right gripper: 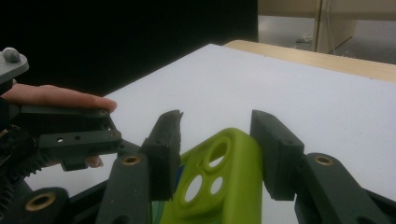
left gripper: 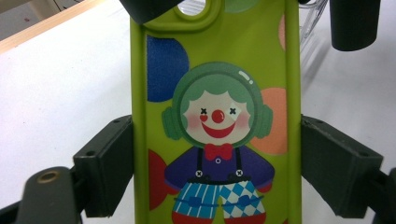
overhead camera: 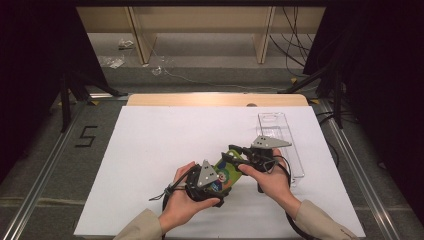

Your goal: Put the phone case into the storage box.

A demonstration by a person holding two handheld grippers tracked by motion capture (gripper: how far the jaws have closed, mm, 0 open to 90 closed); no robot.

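A white table (overhead camera: pixel 150 145) carries a clear plastic tray (overhead camera: pixel 280 135) at the right. Above it, the green phone case (left gripper: pixel 215 93) with a clown picture is clamped at both long edges by the left gripper (left gripper: pixel 217 158). The right gripper (right gripper: pixel 219 154) has its jaws around the camera end; I cannot tell whether they press it.

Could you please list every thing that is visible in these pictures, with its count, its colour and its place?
Lime-green soft phone case with a clown picture: one, green, held above the white sheet between both grippers.
Clear plastic tray: one, transparent, right side of the sheet.
White sheet: one, white, covering the table.
Wooden table edge: one, light brown, far side.
Left gripper: one, black, jaws clamped on the case's long sides.
Right gripper: one, black, jaws at the case's camera end, both touching it.
Hands: two, bottom of the high view.
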